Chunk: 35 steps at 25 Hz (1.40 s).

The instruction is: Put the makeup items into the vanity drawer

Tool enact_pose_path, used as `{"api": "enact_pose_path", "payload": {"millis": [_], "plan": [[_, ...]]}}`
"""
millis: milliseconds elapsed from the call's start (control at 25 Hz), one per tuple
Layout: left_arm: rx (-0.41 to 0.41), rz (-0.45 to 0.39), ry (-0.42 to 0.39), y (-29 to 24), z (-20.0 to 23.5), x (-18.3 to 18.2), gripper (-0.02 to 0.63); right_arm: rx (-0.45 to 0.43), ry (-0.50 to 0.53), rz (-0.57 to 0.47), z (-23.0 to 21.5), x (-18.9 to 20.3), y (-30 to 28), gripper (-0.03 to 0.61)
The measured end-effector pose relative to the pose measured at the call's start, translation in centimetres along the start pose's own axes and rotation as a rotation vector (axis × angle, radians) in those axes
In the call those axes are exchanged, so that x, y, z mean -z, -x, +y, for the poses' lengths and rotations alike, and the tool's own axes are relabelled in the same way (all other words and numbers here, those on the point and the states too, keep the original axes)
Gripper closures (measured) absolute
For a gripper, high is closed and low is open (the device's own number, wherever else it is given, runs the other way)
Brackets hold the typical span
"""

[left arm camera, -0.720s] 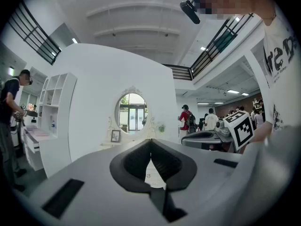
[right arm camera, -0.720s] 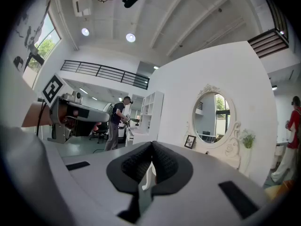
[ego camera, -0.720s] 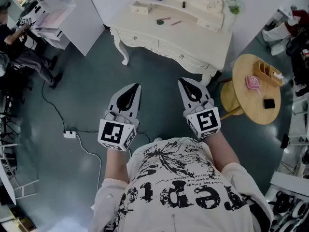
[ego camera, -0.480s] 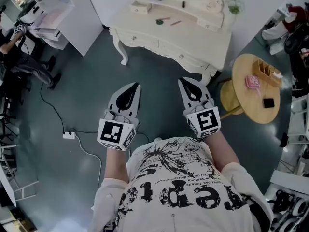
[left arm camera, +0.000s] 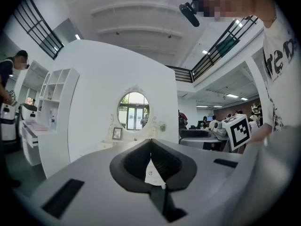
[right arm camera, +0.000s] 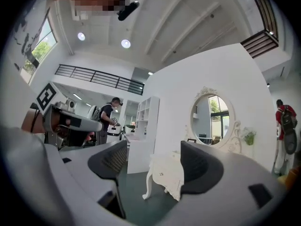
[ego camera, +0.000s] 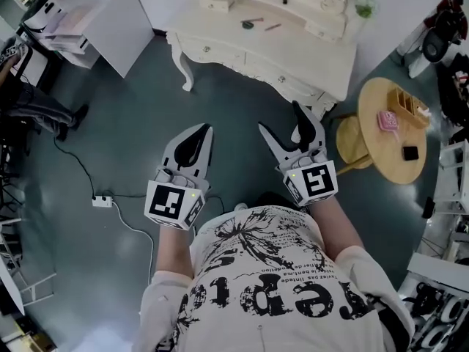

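The right gripper (ego camera: 281,117) is released, its jaws spread wide with nothing between them. The left gripper (ego camera: 204,132) is clenched on nothing, jaws together. Both hang over the floor (ego camera: 124,145), well apart from the vanity (ego camera: 308,79) at 12 o'clock. The makeup items (ego camera: 249,24) lie on its worktop (ego camera: 293,20); they are small in this view, perhaps a pencil and a compact. The drawer (ego camera: 220,53) is shut. A round table (ego camera: 381,152) stands at 2 o'clock.
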<state>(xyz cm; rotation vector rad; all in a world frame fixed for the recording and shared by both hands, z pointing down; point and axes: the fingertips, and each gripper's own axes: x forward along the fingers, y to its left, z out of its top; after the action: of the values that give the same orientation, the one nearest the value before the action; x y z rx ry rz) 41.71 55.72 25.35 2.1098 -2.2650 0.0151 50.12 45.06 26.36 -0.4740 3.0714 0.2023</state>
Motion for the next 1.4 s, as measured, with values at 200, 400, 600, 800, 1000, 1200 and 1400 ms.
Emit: {"api": "enact_pose_path", "payload": {"millis": [200, 400, 600, 800, 1000, 1200, 1400], "plan": [[-0.024, 0.023, 0.012, -0.7, 2.9, 0.9, 0.600, 0.002, -0.045, 0.063, -0.9, 1.9, -3.4, 0.213], [-0.066, 0.031, 0.016, -4.4, 6.6, 2.0, 0.600, -0.042, -0.065, 0.104, -3.2, 4.7, -8.5, 0.215], [-0.063, 0.049, -0.031, -11.4, 10.4, 2.1, 0.600, -0.098, -0.061, 0.119, -7.4, 6.3, -16.3, 0.216], [-0.090, 0.055, -0.031, -20.6, 16.8, 0.5, 0.600, -0.106, -0.088, 0.125, -13.9, 6.8, -25.8, 0.216], [-0.080, 0.061, -0.062, -30.0, 21.7, -0.5, 0.600, -0.113, -0.094, 0.161, -20.3, 8.2, -33.7, 0.224], [-0.056, 0.063, -0.056, -36.8, 25.0, -0.6, 0.600, -0.086, -0.080, 0.231, -25.0, 10.1, -39.2, 0.224], [-0.027, 0.076, -0.041, -41.7, 27.9, -0.1, 0.600, -0.052, -0.109, 0.338, -28.4, 13.4, -42.6, 0.225]]}}
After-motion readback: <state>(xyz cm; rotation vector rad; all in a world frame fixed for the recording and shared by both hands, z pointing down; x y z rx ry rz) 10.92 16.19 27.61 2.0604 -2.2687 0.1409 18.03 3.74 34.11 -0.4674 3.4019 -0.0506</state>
